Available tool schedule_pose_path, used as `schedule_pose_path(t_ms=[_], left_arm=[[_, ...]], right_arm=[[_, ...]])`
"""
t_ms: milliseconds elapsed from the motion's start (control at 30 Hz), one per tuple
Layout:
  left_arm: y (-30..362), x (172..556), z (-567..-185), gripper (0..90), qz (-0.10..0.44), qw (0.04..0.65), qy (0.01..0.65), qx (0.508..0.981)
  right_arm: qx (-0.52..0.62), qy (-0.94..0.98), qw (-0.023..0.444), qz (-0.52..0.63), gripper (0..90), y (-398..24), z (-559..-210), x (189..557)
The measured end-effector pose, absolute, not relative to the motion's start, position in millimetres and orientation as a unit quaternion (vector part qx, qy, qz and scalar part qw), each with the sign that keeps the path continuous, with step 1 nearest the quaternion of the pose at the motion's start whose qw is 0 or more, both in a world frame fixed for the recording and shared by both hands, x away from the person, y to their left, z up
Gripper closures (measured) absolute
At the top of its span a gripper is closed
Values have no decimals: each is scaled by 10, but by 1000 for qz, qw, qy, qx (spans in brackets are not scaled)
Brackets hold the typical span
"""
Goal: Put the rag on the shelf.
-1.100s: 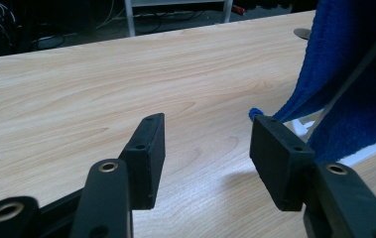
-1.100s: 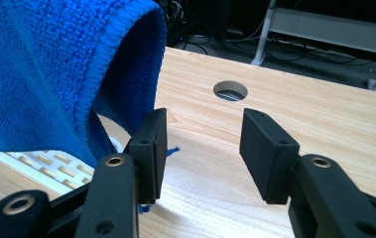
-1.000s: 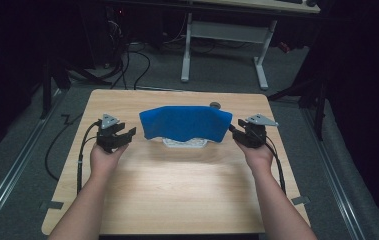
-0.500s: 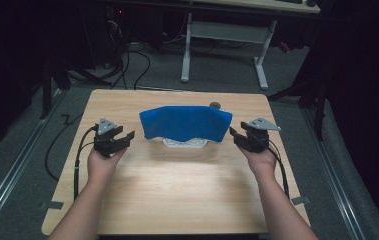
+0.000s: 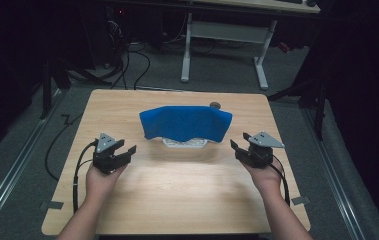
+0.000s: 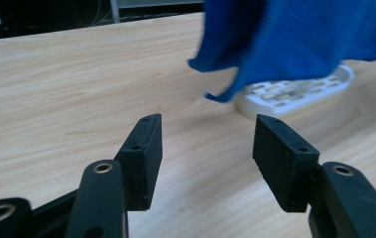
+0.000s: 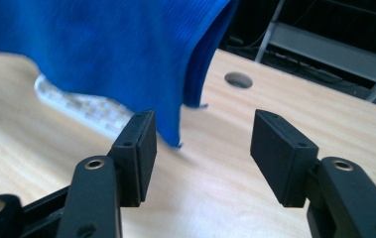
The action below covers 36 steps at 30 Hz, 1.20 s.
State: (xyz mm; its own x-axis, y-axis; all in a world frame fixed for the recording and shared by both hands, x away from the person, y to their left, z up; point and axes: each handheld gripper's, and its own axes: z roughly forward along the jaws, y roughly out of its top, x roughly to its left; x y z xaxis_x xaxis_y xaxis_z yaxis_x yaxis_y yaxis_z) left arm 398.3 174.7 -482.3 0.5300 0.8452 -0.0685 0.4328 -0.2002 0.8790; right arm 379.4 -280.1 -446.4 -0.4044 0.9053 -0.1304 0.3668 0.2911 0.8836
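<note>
cloth (image 5: 186, 124) draped over white rack (image 5: 185, 143) | left gripper (image 5: 125, 152) + right gripper (image 5: 238, 148) both spread, empty, right just widened | risk: cloth's loose corners sag, might slide off

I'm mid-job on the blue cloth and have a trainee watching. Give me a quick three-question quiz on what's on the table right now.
1. True or false: the left gripper is clamped on the blue cloth.
2. What does the cloth hang over? A) white slatted rack B) metal pot C) cardboard box
3. What is between the jaws of the right gripper?

Key
1. False: its jaws stand open, apart from the cloth.
2. A: the white slatted rack shows under the cloth's lower edge.
3. Nothing: the jaws, which have just been opening, are beside the cloth's corner.
</note>
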Motion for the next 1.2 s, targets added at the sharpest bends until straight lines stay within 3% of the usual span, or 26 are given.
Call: schedule_pose_path(t_ms=[433,633,800,1200], left_arm=[[1211,3502,-5012,436,178,449,386,786],[963,3284,-5139,433,136,467,384,785],[654,3112,-5249,444,127,441,330,825],[752,3173,-5244,425,125,448,341,817]], right_arm=[[420,741,312,421,398,-2635,-4671,3232],[424,742,298,426,384,-2533,-4808,3020],[421,759,250,429,383,-2416,-5061,2903],[392,786,243,412,386,-2321,-5182,2973]])
